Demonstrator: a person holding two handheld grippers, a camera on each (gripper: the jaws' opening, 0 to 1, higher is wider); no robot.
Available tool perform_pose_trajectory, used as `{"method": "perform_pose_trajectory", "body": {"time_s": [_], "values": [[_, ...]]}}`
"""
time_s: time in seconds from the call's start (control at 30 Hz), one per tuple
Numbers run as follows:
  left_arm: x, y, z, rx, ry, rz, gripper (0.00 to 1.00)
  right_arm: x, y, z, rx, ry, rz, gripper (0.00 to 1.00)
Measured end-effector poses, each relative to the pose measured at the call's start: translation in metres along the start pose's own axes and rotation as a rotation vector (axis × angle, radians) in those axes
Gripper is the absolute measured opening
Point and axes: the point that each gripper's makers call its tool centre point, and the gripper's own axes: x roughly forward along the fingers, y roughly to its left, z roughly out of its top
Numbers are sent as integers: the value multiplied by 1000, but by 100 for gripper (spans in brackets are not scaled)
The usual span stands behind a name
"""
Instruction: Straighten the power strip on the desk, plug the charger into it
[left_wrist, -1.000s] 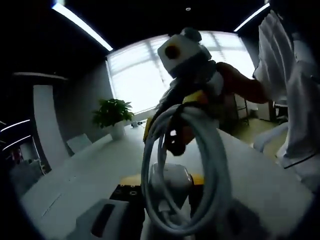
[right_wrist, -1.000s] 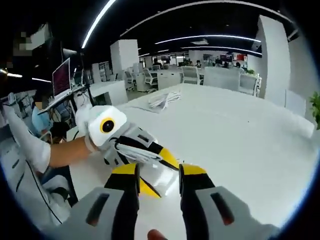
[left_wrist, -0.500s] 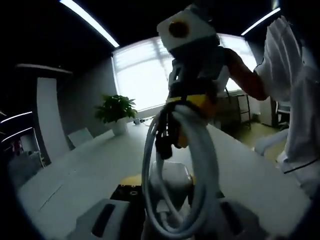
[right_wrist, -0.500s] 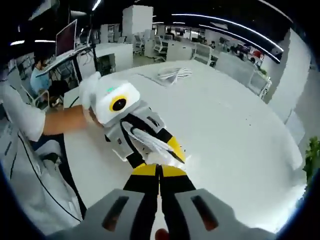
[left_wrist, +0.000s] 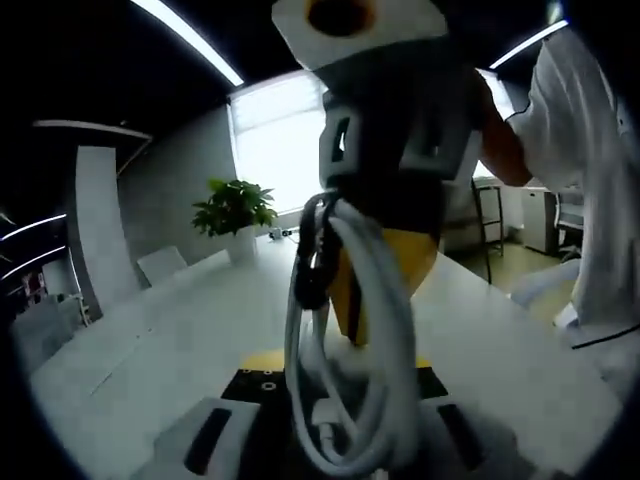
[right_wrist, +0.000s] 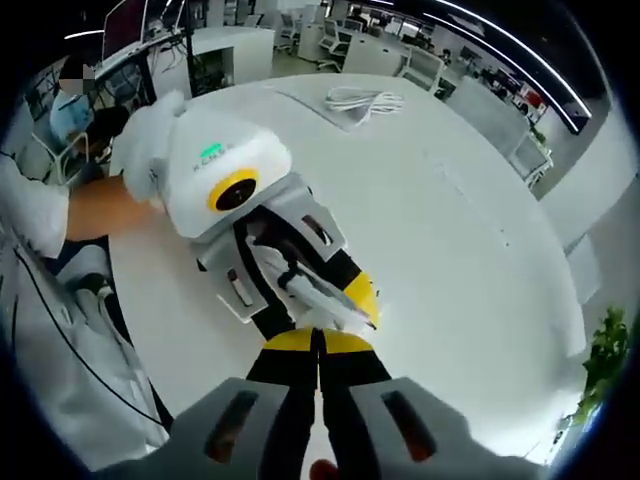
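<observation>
White desk; coiled cable hides charger.

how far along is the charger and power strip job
Early. Nothing is plugged in. In hand: the left gripper holds the coiled white cable, and the right gripper, jaws together, is up against it. The white cable bundle far across the desk lies untouched.

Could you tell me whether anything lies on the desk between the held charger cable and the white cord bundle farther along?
Nothing visible does: the desk between the charger cable in the left gripper and the white cord bundle is bare.
</observation>
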Motion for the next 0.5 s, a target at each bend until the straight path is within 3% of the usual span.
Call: {"method": "perform_pose_trajectory", "body": {"time_s": [0.5], "values": [[-3,3,-3,-17,19,9,33,0,-3,0,-2,55,2,0]]}}
